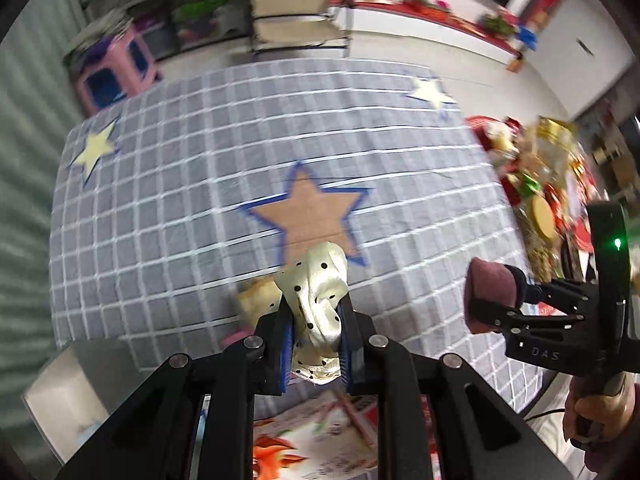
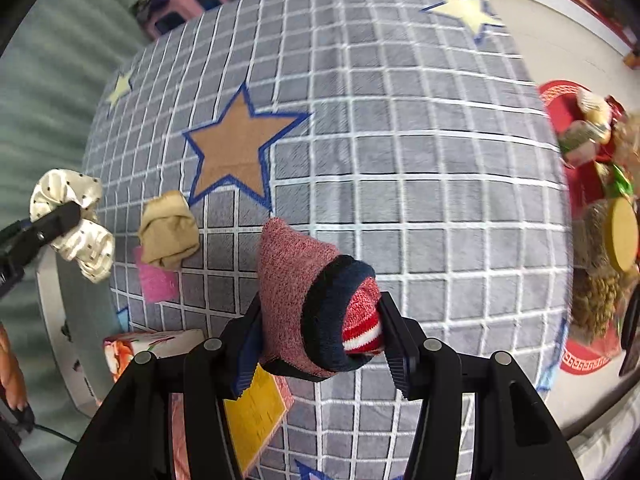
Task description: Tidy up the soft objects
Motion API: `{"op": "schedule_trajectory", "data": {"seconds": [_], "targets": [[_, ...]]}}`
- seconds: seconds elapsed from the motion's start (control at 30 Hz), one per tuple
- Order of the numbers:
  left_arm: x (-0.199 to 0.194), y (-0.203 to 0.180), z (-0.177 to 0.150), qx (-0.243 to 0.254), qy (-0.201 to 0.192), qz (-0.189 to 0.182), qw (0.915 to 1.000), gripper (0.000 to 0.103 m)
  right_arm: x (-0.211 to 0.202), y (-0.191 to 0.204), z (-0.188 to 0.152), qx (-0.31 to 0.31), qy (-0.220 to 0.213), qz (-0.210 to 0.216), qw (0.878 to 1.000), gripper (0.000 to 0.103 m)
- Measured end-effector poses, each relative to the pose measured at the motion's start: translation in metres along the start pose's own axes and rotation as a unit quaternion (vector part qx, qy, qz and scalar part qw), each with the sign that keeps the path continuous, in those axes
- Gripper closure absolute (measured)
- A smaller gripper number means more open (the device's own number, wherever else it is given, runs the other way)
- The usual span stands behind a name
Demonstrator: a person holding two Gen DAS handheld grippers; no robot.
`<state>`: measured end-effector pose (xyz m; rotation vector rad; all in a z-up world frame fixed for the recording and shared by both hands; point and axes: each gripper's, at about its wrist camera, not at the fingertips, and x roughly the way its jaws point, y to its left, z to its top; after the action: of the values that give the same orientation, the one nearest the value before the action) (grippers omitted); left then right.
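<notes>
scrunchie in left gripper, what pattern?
Cream satin scrunchie with small black dots; clearest in left wrist view.

Both claws (image 1: 316, 320) (image 2: 320, 320) clamped — pointing down

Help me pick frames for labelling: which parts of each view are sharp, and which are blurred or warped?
Left wrist view: cream polka-dot scrunchie fairly sharp, shelves and red-dressed table smeared, checked cloth bulges from fisheye. Right wrist view: rolled red sock crisp, right-edge clutter blurred.
</notes>
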<state>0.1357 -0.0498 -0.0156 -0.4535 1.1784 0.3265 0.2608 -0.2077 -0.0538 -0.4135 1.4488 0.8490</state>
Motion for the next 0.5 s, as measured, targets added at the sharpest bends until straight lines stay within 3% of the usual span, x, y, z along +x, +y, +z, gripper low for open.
{"op": "schedule_trajectory", "data": {"seconds": [0.27,0.5], "targets": [[-0.017,-0.07,0.002,0.066,-0.025,-0.041,0.9967,0.083,-0.029,-0.015,-0.022,0.041,-0.046,-0.021,0.998,0.048],[-0.031,-0.13,-0.012,0.132,-0.034,-0.081,0.9873,0.083,-0.052,-0.034,-0.048,0.071,-0.066,-0.045,0.994,0.048]]}}
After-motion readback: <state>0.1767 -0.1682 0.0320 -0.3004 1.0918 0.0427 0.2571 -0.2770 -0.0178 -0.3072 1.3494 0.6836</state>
